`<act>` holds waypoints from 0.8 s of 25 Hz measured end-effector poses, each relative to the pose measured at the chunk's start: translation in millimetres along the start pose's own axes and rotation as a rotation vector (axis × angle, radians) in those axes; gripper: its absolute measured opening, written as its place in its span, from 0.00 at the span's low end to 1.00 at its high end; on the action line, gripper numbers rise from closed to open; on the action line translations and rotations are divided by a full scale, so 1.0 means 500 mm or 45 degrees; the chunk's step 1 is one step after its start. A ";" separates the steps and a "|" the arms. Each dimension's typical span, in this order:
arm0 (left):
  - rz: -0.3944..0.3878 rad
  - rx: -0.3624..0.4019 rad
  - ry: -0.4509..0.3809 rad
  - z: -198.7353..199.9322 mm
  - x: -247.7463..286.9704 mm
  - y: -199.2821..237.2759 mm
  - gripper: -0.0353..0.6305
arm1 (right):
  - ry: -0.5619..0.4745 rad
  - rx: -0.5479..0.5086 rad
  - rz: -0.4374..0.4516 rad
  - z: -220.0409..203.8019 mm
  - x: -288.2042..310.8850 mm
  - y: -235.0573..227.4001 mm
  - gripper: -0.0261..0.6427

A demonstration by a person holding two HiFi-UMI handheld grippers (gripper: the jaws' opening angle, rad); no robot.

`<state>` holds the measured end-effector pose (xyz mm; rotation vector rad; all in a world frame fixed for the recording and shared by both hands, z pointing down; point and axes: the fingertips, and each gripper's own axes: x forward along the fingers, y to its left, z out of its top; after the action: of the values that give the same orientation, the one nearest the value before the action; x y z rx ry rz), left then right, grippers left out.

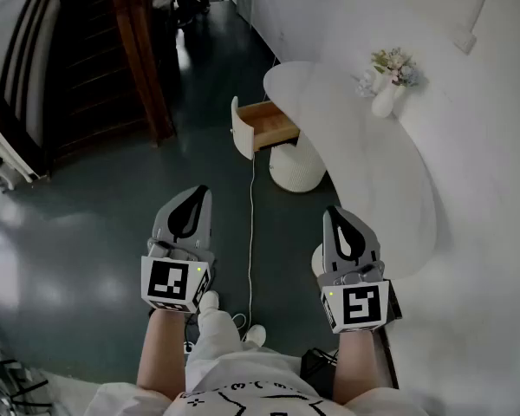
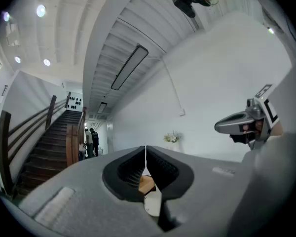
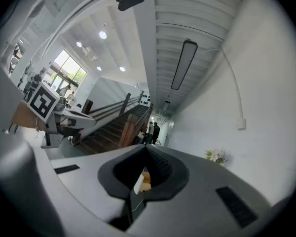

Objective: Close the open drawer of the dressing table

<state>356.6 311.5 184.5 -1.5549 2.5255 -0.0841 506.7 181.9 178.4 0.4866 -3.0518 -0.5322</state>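
Observation:
The white dressing table (image 1: pixel 373 159) stands against the right wall. Its drawer (image 1: pixel 267 125) is pulled out to the left, showing a wooden inside and a white front panel (image 1: pixel 241 130). My left gripper (image 1: pixel 198 196) and right gripper (image 1: pixel 335 214) hover side by side over the floor, well short of the drawer, both shut and empty. In the left gripper view the shut jaws (image 2: pixel 146 153) frame the drawer (image 2: pixel 147 183) far ahead. The right gripper view shows the same drawer (image 3: pixel 144 180) past its shut tips (image 3: pixel 146 150).
A vase of flowers (image 1: pixel 388 81) stands on the tabletop. A white ribbed stool (image 1: pixel 296 168) sits under the table by the drawer. A thin cable (image 1: pixel 250 232) runs along the dark floor. A wooden staircase (image 1: pixel 95 50) rises at the back left, with people beside it (image 2: pixel 90 142).

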 end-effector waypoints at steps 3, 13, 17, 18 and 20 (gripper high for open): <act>-0.002 0.002 -0.004 0.011 -0.007 -0.008 0.08 | -0.009 -0.001 -0.013 0.010 -0.016 -0.006 0.03; -0.046 0.031 -0.016 0.003 0.013 0.025 0.08 | -0.045 0.101 -0.106 0.007 0.009 -0.026 0.03; -0.062 0.046 -0.009 -0.019 0.041 0.076 0.08 | 0.014 0.141 -0.190 -0.022 0.067 -0.024 0.03; -0.061 0.039 -0.010 -0.025 0.048 0.094 0.08 | 0.026 0.138 -0.195 -0.025 0.084 -0.016 0.03; -0.062 0.025 -0.009 -0.038 0.069 0.133 0.08 | 0.038 0.122 -0.197 -0.024 0.120 0.000 0.03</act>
<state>279.8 310.0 190.0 -1.6074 2.4743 -0.1090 450.2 159.4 187.1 0.7313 -3.0384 -0.3787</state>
